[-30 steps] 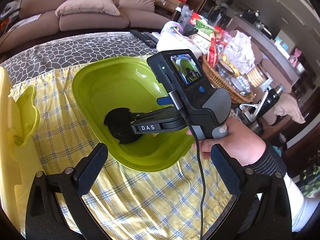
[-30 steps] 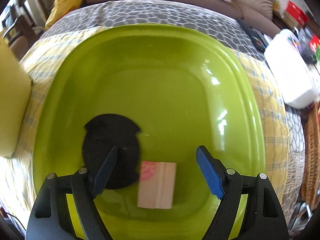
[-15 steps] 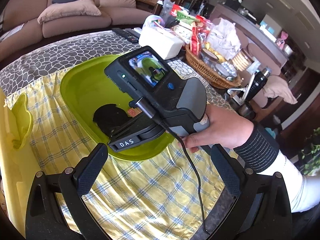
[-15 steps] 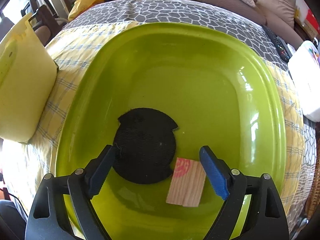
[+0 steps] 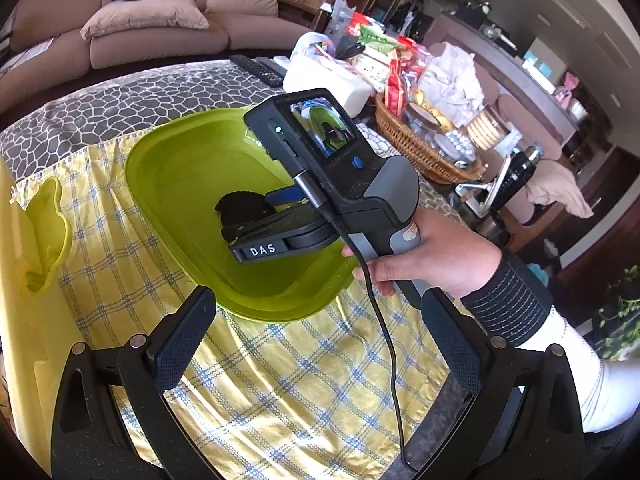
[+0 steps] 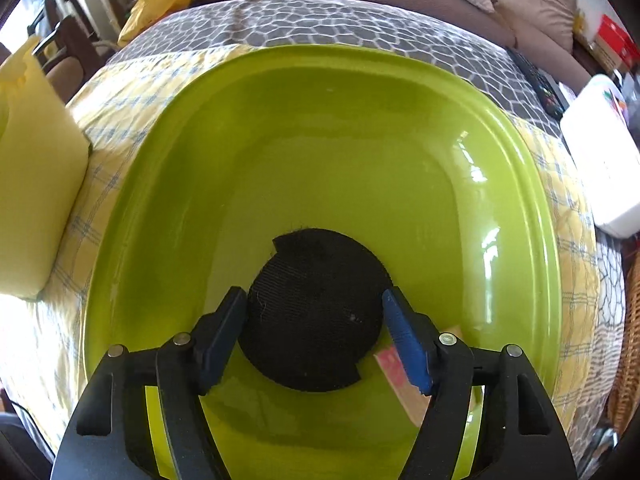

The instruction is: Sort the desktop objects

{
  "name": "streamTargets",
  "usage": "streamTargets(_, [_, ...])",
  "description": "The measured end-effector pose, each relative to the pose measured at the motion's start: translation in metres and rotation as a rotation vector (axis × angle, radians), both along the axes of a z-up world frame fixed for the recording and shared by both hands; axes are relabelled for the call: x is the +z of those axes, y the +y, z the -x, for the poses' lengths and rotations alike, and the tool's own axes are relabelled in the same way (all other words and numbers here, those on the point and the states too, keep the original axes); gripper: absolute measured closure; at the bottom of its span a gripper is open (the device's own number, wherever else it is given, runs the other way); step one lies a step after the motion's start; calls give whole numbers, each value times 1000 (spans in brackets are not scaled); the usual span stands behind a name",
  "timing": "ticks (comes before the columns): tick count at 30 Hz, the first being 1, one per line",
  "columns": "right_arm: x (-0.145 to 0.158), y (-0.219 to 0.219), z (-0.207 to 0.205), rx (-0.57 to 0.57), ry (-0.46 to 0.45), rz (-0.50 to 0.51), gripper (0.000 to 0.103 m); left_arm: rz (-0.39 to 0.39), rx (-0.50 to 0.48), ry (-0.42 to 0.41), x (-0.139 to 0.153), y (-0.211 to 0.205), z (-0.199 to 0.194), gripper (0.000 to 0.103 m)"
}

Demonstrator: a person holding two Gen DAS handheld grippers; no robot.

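Note:
A green basin [image 6: 340, 92] [image 5: 168, 160] sits on a yellow checked cloth. A round black fabric pad [image 6: 316, 312] [image 5: 240, 206] lies flat in it, and a wooden block with a pink mark [image 6: 396, 368] lies beside it on the right, partly hidden by a finger. My right gripper [image 6: 314, 328] is open, its fingers straddling the black pad just above it; it also shows in the left wrist view [image 5: 276, 208], held over the basin. My left gripper [image 5: 316, 336] is open and empty over the cloth in front of the basin.
A yellow bin [image 5: 24, 280] [image 6: 36, 184] stands left of the basin. A white box [image 6: 604, 160], remotes [image 5: 260, 68] and a wicker basket of snacks [image 5: 420, 148] stand on the table's right side. A sofa [image 5: 140, 28] is behind.
My right gripper has shifted left in the basin from the wooden block to the black pad, which now sits between its fingers. The left gripper has pulled back slightly.

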State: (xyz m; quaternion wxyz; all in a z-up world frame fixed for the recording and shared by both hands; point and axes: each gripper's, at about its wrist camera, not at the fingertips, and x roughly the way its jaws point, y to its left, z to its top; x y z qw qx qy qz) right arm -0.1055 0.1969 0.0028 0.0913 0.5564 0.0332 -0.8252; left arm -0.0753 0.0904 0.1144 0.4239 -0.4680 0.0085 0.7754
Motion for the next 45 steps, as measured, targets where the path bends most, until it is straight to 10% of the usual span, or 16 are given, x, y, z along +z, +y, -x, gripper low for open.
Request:
streamTargets(17, [56, 63, -13, -174, 98, 583, 31, -164, 157, -51, -9, 4, 26, 1])
streamTargets(21, [70, 57, -18, -152, 109, 678, 31, -143, 226, -38, -17, 5, 38, 29])
streamTargets(27, [83, 44, -23, -120, 110, 789, 31, -157, 274, 19, -15, 0, 45, 42])
streamTargets(33, [92, 26, -27, -71, 109, 809, 31, -168, 293, 67, -6, -3, 47, 83])
streamTargets(45, [126, 13, -33, -10, 166, 918, 29, -147, 324, 247, 38, -25, 26, 93])
